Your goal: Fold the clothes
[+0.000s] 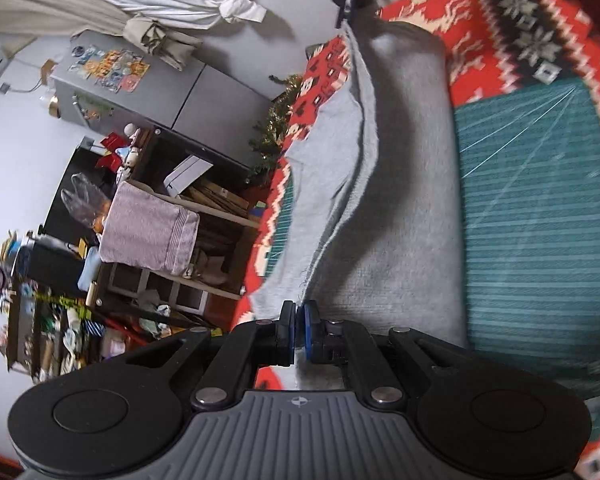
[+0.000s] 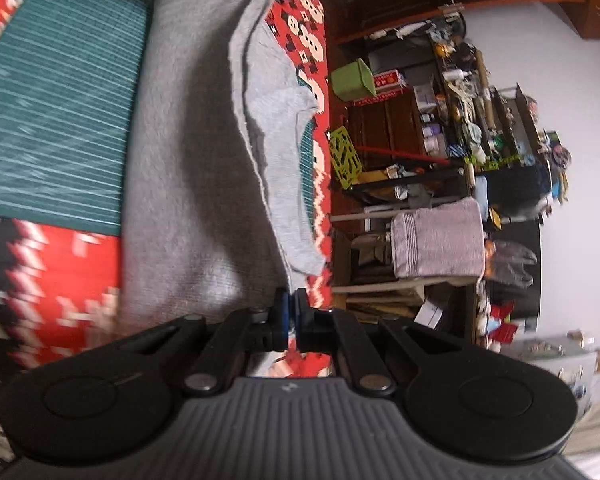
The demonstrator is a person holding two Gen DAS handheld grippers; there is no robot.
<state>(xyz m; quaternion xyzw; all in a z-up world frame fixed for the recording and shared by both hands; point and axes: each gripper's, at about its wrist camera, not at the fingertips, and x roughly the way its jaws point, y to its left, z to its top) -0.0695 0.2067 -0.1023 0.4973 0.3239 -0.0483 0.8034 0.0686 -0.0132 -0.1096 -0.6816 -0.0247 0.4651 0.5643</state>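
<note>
Left tool (image 1: 299, 322) pinched shut on the raw edge of the grey knit garment (image 1: 400, 208); right tool (image 2: 291, 308) clamped on the same edge's other end. Edge lifted taut between them, rest of garment lying on the green gridded cutting mat (image 1: 540, 208) over the red patterned knit cloth (image 1: 472, 40).

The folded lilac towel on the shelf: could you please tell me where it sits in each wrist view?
Left wrist view: folded lilac towel at left-centre, left of the grey garment.
Right wrist view: same towel at right-centre, right of the garment.
Shared landmark: teal cutting mat.
</note>
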